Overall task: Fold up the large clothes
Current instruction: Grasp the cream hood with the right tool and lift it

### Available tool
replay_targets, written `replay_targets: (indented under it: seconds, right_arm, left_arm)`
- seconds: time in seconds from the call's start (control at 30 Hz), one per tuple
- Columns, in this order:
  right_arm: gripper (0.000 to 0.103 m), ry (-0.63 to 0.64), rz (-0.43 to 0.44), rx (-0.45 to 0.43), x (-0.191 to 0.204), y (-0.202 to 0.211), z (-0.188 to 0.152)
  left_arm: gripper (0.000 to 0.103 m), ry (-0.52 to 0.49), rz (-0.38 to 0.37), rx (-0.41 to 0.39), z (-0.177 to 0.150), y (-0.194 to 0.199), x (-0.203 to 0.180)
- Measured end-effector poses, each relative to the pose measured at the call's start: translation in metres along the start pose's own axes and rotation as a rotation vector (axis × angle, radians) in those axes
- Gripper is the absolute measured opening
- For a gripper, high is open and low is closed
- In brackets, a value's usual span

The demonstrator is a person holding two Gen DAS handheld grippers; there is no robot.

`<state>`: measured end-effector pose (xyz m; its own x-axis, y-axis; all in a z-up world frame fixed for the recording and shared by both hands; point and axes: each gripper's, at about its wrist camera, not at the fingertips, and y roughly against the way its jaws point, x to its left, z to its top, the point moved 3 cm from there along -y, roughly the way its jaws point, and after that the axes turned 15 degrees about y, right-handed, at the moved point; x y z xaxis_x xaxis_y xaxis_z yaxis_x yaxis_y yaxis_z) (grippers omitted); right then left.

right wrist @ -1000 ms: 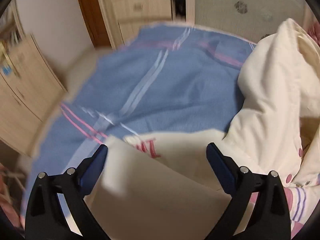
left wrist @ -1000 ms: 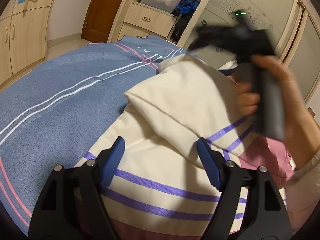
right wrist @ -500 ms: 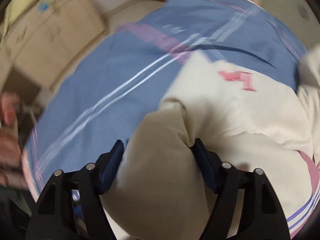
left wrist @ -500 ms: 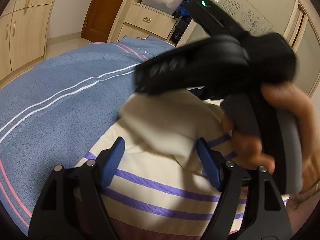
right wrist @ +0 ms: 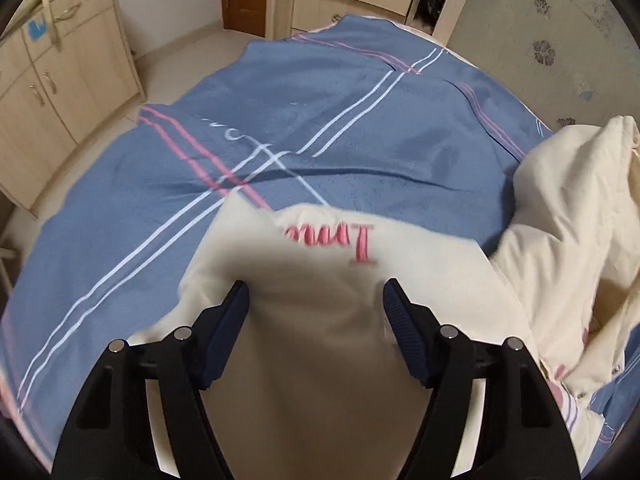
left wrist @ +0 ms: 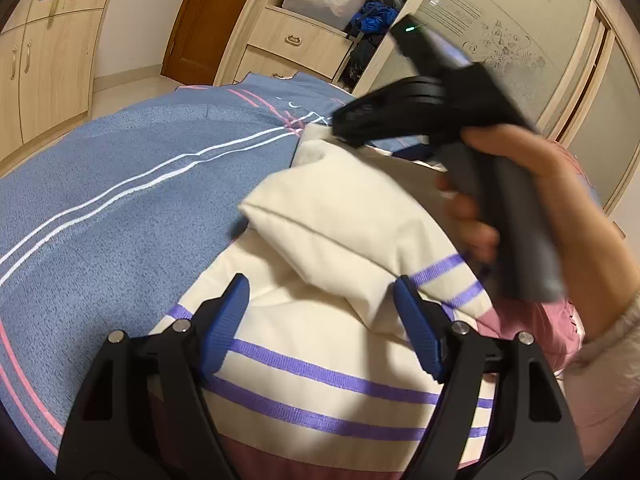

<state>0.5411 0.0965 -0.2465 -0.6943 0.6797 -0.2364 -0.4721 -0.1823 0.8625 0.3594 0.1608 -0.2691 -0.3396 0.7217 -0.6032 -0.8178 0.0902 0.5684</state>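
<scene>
Cream jacket (left wrist: 320, 352) w/ purple stripes and pink hem, lying on bed w/ blue blanket (left wrist: 120, 168). Folded cream flap draped over jacket's middle, edge running diagonally between the two grippers.

Left gripper (left wrist: 322, 328) held low over jacket, blue pads (left wrist: 224, 320) spread wide, nothing pinched; fabric lying under and between pads.

Right gripper (right wrist: 316, 332) also wide apart, blue pads (right wrist: 404, 340) either side of a cream panel w/ pink lettering (right wrist: 336, 236), seen upside down and blurred. Can't tell if pads touch cloth; no pinch visible. In left wrist view, right gripper (left wrist: 344, 128) seen from side in person's right hand (left wrist: 540, 216), tip at far edge of cream flap, green light on body.

More cream fabric bunched at right (right wrist: 568, 216), part of same jacket or not — can't tell.

Bkgd: wooden cabinets (left wrist: 44, 60), brown door (left wrist: 200, 20), drawers (left wrist: 296, 40), clothes piled in open wardrobe (left wrist: 360, 8), frosted sliding door (left wrist: 516, 48).
</scene>
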Motion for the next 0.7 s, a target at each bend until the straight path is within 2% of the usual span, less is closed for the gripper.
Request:
replay_targets:
  seconds: [0.1,0.17,0.27,0.3,0.33,0.37,0.4,0.43,0.5,0.57,0.63,0.7]
  right_arm:
    - [0.071,-0.172,0.018,-0.077,-0.031,0.001,-0.003]
    - [0.071,-0.266,0.128,-0.137,-0.043,0.016,-0.009]
    - [0.071,-0.185,0.318,-0.21,-0.028,0.053,-0.026]
    - [0.071,-0.13,0.337,-0.212,-0.02,0.065,-0.032]
    - [0.072,-0.061,0.326,-0.19,-0.009,0.066,-0.041]
    - [0.078,0.014,0.283,-0.118,0.002,0.056,-0.05]
    - [0.078,0.085,0.23,-0.028,0.012,0.042,-0.062]
    - [0.078,0.094,0.223,-0.021,0.011,0.042,-0.07]
    - [0.078,0.014,0.288,-0.094,-0.011,0.068,-0.078]
    - [0.079,-0.109,0.279,-0.219,-0.055,0.109,-0.081]
    - [0.084,-0.218,0.168,-0.304,-0.107,0.135,-0.083]
    - [0.095,-0.374,-0.031,-0.34,-0.173,0.156,-0.087]
  left_arm:
    - [0.076,-0.001,0.001,0.0,0.0,0.0,0.0]
    - [0.076,0.0,0.0,0.0,0.0,0.0,0.0]
    - [0.076,-0.001,0.001,0.0,0.0,0.0,0.0]
    - [0.076,-0.001,0.003,0.001,0.001,0.0,0.0]
    - [0.076,-0.002,0.004,0.001,0.001,0.0,0.0]
    - [0.076,-0.002,0.004,0.001,0.001,-0.001,0.0]
    - [0.077,-0.001,0.002,0.002,0.001,-0.001,0.001]
    - [0.077,-0.001,0.0,0.003,0.002,-0.001,0.001]
    - [0.077,0.002,-0.005,0.002,0.003,0.0,0.002]
    - [0.077,0.004,-0.007,0.001,0.002,0.001,0.001]
    - [0.077,0.001,-0.004,0.001,0.002,0.001,0.0]
    - [0.077,0.002,-0.005,0.001,0.001,0.001,-0.001]
